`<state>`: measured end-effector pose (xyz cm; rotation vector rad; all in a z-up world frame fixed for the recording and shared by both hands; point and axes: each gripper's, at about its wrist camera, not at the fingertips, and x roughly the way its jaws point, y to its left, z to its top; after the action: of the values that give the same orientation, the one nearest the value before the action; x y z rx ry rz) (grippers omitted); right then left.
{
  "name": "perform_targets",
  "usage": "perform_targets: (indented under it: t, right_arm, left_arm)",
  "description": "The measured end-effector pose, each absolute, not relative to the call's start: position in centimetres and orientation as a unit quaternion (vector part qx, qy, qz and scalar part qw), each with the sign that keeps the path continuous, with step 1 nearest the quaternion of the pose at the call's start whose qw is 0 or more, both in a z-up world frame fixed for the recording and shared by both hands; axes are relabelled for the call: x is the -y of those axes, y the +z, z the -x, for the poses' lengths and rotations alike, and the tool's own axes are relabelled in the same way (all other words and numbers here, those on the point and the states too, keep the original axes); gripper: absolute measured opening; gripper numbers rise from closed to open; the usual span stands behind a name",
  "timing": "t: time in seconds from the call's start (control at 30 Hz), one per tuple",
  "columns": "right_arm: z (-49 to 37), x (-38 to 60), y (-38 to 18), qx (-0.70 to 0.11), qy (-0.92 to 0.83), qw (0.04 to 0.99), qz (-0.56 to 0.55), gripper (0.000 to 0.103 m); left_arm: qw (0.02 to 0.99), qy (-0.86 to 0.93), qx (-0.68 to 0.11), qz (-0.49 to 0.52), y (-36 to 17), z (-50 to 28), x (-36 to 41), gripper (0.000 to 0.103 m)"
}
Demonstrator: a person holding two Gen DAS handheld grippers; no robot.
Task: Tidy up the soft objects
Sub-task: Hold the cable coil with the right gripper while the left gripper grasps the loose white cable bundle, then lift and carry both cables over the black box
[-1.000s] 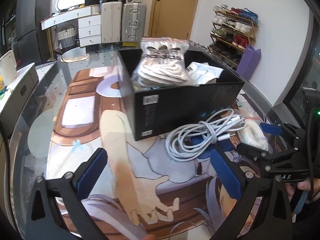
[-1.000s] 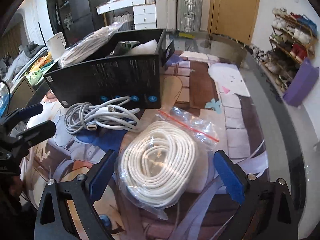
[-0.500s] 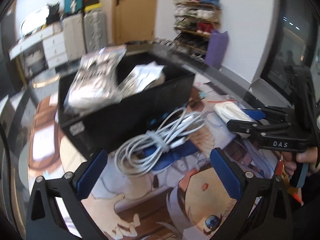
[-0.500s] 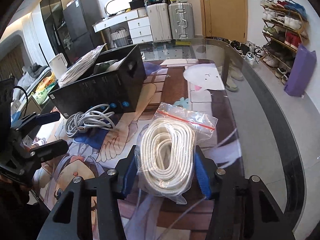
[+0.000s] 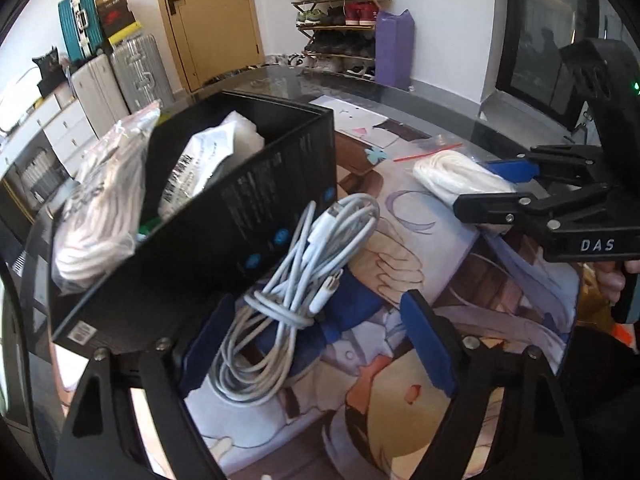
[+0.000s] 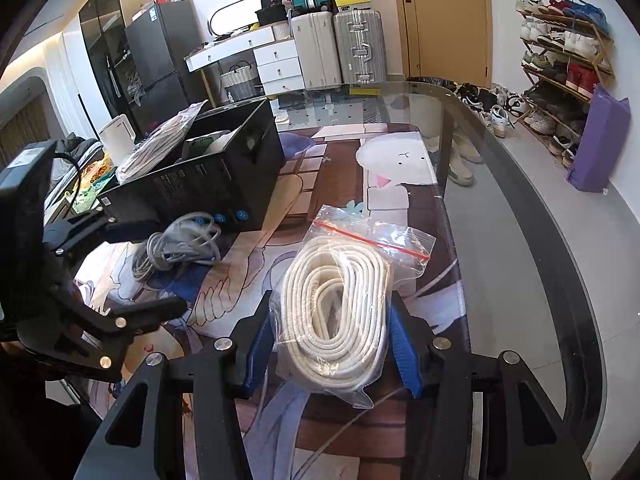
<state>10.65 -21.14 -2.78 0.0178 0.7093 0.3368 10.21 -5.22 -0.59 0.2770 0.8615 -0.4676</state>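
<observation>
White braided rope in its zip bag (image 6: pixel 340 312) sits squeezed between the blue pads of the right gripper (image 6: pixel 332 350), which is pinching the bag at its near end, on the printed desk mat (image 6: pixel 400 168) beside the black storage box (image 6: pixel 208 184). Over on the other side, the left gripper (image 5: pixel 316 350) is spread wide, its pads straddling the bundled grey charging cable (image 5: pixel 296 276) that lies against the box wall, nothing pinched yet. To do this well, I'd say close low on the tied waist of the bundle so the loops don't spill, and lift the rope bag level since slippery plastic may slide out. Compared with half a second ago, the left gripper has pushed in much closer over the cable, and the right grip on the rope looks unchanged. Already in the box: another bagged rope (image 5: pixel 100 216) and a white packet (image 5: pixel 200 172).
</observation>
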Motion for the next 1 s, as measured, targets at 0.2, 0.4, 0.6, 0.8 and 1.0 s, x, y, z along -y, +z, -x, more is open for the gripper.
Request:
perform_targets:
  t: [0.2,0.4,0.6,0.8,1.0]
  right_arm:
    - [-10.5,20.9,-2.6,-0.344,0.171,0.923,-0.005,0.054]
    - [-10.1,20.9,-2.3,-0.338,0.174,0.925,-0.001,0.054]
    - [-9.5,21.0,-1.9,-0.327,0.182,0.927,-0.004,0.054]
    - [-8.8,20.7,-1.2,-0.314,0.194,0.929,-0.006,0.053]
    - [-7.6,20.3,0.2,-0.289,0.208,0.934,-0.006,0.053]
  left_arm:
    - [0.871,-0.236,-0.423,-0.084,-0.1,-10.9,4.2,0.073]
    - [0.868,-0.227,-0.43,-0.097,-0.9,-11.5,4.7,0.048]
    - [0.87,-0.24,-0.42,-0.096,-0.8,-10.7,5.3,0.033]
    - [0.875,-0.247,-0.412,-0.062,0.0,-9.2,4.3,0.033]
    - [0.881,-0.26,-0.394,-0.013,1.8,-7.4,2.6,0.033]
